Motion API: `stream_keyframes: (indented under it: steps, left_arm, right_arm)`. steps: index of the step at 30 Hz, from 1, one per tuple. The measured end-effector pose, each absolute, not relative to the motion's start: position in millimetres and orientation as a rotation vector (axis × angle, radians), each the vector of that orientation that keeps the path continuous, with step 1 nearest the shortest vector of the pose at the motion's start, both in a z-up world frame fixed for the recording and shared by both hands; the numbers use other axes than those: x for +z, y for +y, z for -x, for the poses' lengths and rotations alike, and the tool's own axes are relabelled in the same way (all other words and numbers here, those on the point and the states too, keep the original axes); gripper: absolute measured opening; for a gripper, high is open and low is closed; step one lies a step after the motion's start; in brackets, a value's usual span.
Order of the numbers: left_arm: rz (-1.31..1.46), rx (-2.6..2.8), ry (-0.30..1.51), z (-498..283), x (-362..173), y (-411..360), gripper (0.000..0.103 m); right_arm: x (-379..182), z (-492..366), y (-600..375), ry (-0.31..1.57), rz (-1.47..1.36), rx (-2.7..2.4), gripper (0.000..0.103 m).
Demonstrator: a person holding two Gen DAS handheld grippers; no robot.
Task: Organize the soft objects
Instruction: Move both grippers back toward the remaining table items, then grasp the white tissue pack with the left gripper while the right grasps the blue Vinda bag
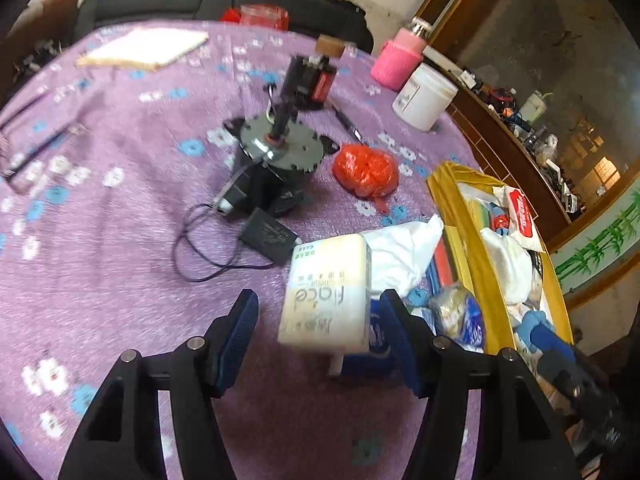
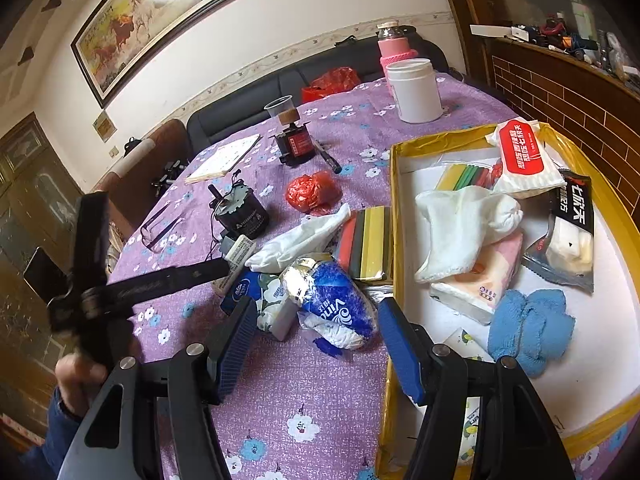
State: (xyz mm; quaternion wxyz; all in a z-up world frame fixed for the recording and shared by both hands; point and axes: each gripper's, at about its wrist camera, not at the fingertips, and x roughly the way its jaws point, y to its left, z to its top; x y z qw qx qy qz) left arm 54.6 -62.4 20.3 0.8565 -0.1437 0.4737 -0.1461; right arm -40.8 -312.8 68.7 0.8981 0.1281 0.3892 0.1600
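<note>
Two grippers, jaws wide and empty: your left gripper point(image 1: 318, 336) frames the tissue pack point(image 1: 328, 292), your right gripper point(image 2: 316, 336) the blue roll point(image 2: 340, 304); step: approach; next, I judge, close, then carry to the box point(image 2: 394, 184).

cream tissue pack point(image 1: 326, 296) upright on tablecloth, beside yellow box point(image 1: 460, 208).
</note>
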Motion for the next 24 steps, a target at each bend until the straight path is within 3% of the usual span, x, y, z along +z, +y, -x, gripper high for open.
stream_keyframes:
  steps: [5,8,17,24]
  left_arm:
    - [0.349,-0.351,1.011,-67.0,8.9,-65.8,0.06]
    - [0.319,-0.361,1.001,-63.2,8.0,-71.7,0.038]
    - [0.156,-0.289,0.776,-28.9,44.0,-72.6,0.038]
    - [0.104,-0.268,0.77,-27.4,42.4,-76.7,0.038]
  right_arm:
    - [65.8,37.3,-311.0,0.82,-0.251,0.338,0.067]
    - [63.7,30.6,-305.8,0.835,-0.221,0.338,0.067]
    - [47.4,-6.5,-279.1,0.928,-0.029,0.311,0.067]
    - [32.6,-21.4,-258.6,0.958,0.046,0.292,0.067]
